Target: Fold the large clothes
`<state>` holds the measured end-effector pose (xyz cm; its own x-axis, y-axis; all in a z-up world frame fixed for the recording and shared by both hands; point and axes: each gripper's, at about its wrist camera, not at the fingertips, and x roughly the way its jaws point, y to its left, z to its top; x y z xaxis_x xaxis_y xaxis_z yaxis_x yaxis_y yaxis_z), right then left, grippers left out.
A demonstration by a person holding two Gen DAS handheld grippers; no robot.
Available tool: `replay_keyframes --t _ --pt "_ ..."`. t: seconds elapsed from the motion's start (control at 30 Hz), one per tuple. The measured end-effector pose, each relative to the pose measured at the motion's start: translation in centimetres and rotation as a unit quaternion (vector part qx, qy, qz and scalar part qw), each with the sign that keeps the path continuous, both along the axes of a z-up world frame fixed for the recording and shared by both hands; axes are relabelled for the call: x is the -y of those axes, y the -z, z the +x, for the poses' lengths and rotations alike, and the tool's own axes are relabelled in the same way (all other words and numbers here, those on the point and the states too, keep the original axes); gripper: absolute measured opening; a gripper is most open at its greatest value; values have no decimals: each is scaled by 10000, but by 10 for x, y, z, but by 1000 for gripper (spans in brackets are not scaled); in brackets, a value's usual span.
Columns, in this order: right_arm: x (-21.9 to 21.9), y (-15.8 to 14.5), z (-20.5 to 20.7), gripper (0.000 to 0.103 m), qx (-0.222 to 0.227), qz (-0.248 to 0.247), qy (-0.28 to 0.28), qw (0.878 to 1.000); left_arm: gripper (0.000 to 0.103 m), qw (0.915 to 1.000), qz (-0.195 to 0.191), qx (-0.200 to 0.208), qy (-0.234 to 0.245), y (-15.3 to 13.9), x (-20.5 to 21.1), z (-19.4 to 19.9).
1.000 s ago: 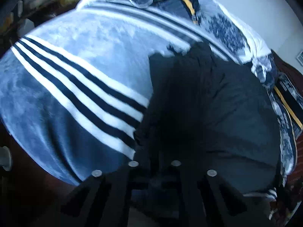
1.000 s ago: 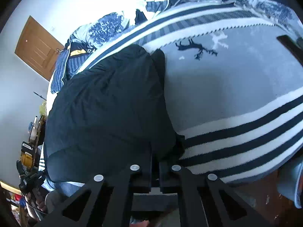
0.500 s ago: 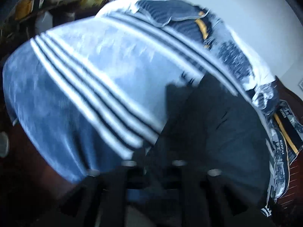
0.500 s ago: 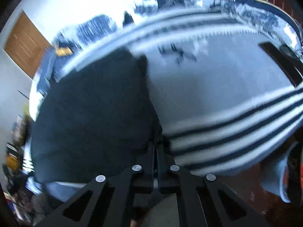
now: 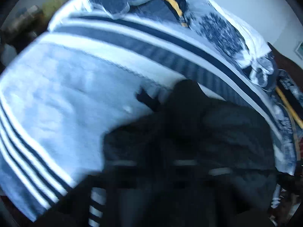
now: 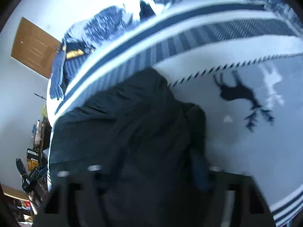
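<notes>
Black garment [image 6: 128, 124] bunched on striped blanket [image 5: 62, 98], hiding both claws; grip state can't tell

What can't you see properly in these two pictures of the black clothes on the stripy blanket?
- Left gripper, left wrist view: blur and the black garment cover the fingers; open or shut is unclear.
- Right gripper, right wrist view: the garment drapes over it, so its grip is hidden.
- What kind of garment it is: too dark and bunched in both views.
- Shelf clutter, right wrist view: too small at the edge.
- Blanket under the garment: hidden.
</notes>
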<state>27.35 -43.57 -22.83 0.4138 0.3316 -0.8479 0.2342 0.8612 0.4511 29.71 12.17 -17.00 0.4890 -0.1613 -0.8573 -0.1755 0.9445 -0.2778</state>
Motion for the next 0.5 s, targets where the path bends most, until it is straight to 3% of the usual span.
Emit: replay_keyframes --t 0.03,0.07,0.13,0.17,0.23,0.27,0.37,0.43,0.47,0.5 --pt "-1 -4 -1 20 59 -40 -3 10000 2 9997 131 217 10 -5 3 -8" --pt "-1 -11 -5 8 198 -43 12 9998 2 9978 506 435 5 -11 6 -14" --pt "-3 -27 -16 6 426 -193 71 9989 2 9964 788 317 49 -1 11 -14" --pt "-5 -26 -16 6 351 -314 79 9989 2 9964 849 44 36 13 11 -9" --pt "-12 -10 -9 6 55 -647 -21 9979 3 9970 768 -96 -82 22 10 -4" --pt "-19 -4 -8 6 -70 -856 -109 9962 6 9970 728 -34 -254 16 8 -7" --pt "-32 -26 -27 6 212 -1355 -27 9905 10 9965 585 296 -527 -11 6 -26" --pt "-34 -45 -46 9 327 -1314 141 9907 30 9937 760 549 -612 -35 8 -51" --pt "-33 -56 -60 13 398 -1191 224 9918 51 9910 919 732 -634 -50 14 -69" --pt "-33 -68 -74 25 509 -1081 291 9924 70 9887 1026 877 -652 -61 19 -84"
